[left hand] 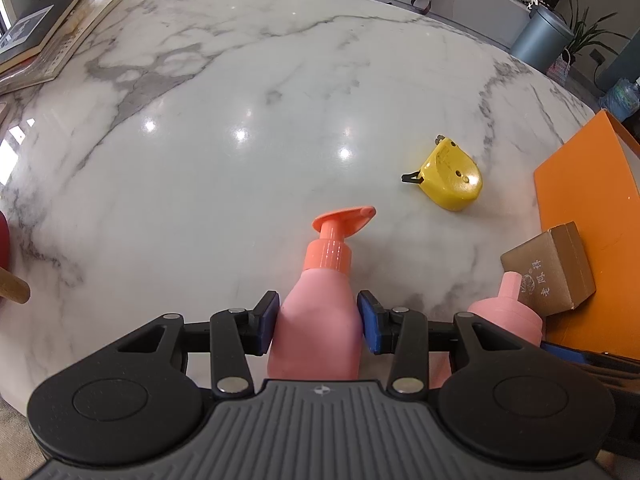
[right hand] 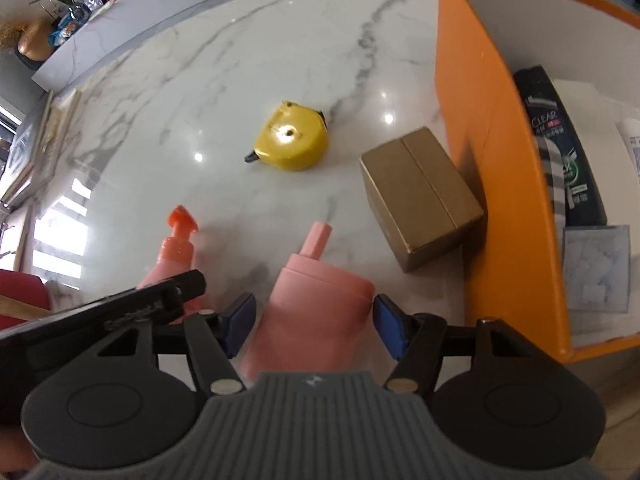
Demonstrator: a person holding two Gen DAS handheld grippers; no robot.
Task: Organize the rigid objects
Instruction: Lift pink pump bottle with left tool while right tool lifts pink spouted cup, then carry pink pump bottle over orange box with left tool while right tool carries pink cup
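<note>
A pink pump bottle (left hand: 320,308) with an orange pump head stands on the marble table (left hand: 200,168), and my left gripper (left hand: 320,322) is shut on its body, both blue pads pressed against it. Right beside it stands a second pink bottle (right hand: 312,312) with a plain spout, also seen in the left wrist view (left hand: 506,314). My right gripper (right hand: 314,326) straddles this bottle with its jaws open; a narrow gap shows at the left pad (right hand: 242,322). The pump bottle (right hand: 176,252) and part of the left gripper's black frame (right hand: 120,312) appear at the left of the right wrist view.
A yellow tape measure (left hand: 452,180) (right hand: 292,144) lies further out on the table. A gold cardboard box (right hand: 420,200) (left hand: 552,272) sits against an orange storage box (right hand: 480,100) (left hand: 588,208) holding a dark shampoo bottle (right hand: 560,148). Books (left hand: 44,36) lie far left.
</note>
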